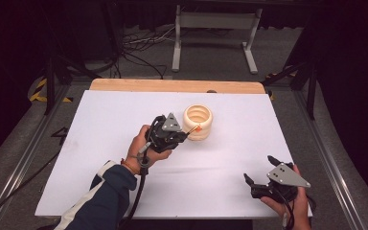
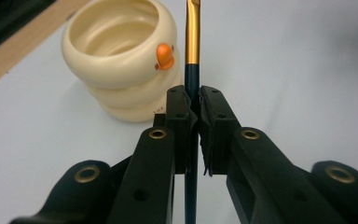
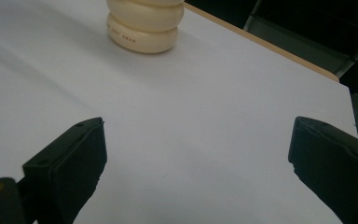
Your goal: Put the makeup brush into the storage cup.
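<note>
Looking down from the high view, the white rectangular table top (image 1: 124, 143) carries a cream ribbed holder shaped like stacked rings (image 1: 198, 122), which stands upright a little past the centre of the table, toward 12 o'clock. The left gripper (image 1: 188, 134) is just at 8 o'clock of this holder, carried by the person's left hand (image 1: 146, 148) with a dark blue sleeve with a white stripe (image 1: 103, 201) behind it. A small orange spot shows at the tips of this gripper, close against the side of the holder. The right gripper (image 1: 259, 170) is at 4 o'clock of the holder, well apart from it, near the front edge of the table, and its jaws stand wide with nothing between them.

From the left gripper view, the two black jaws are closed on a thin pen-like stick with a dark blue lower part and a golden upper part (image 2: 192, 46). The stick stands upright, passes between the pads and goes on toward 12 o'clock out of the top edge. The cream holder (image 2: 116, 88) is at 11 o'clock of the jaws, just beside the stick; its mouth is open and I cannot see anything inside. A small orange duck-bill knob (image 2: 164, 56) sits on its rim at the side near the stick.

From the right gripper view, the jaws are far apart, one at 8 o'clock and one at 4 o'clock, with bare white table (image 3: 191, 140) between them. The lower rings of the holder (image 3: 144, 28) stand at 11 o'clock, well apart
</note>
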The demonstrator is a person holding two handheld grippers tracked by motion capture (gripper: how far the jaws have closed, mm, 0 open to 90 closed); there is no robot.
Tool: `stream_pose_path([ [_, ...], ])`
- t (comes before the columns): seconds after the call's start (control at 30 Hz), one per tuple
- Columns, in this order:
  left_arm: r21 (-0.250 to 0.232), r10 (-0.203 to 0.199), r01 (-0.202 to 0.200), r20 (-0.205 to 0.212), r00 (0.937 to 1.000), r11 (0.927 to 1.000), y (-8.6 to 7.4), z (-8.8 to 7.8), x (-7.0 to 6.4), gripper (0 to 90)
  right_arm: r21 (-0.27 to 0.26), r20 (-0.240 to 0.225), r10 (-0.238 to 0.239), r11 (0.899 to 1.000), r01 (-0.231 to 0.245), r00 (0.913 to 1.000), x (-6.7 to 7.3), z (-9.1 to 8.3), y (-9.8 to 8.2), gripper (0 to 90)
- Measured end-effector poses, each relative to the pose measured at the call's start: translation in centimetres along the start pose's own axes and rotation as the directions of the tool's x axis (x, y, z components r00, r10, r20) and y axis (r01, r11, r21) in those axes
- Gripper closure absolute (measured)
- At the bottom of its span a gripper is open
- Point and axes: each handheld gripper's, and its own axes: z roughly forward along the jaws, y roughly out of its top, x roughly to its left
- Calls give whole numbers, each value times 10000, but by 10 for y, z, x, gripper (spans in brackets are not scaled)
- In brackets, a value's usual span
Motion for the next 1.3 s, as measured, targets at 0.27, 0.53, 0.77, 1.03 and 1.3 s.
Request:
stream_pose_path([
  [0.27,-861,147,-127,225,9996,9962,1,-12,3,827,-17,-28,-5,10000,5,10000,-1,0,0,47],
  [0.53,-1740,82,-50,177,9998,9847,3,-23,7,827,-42,-2,0,10000,0,10000,-1,0,0,47],
  [0.77,-2644,50,13,232,9997,9644,9,-31,14,827,-39,-8,7,10000,-7,10000,0,0,0,47],
  [1.03,-3423,-55,154,299,9995,9395,15,-34,19,827,-43,6,23,10000,-23,10000,0,0,0,47],
  [1.3,-3999,-137,309,458,9989,9160,27,-33,29,827,-66,73,113,9999,-113,9999,-2,-1,-1,47],
])
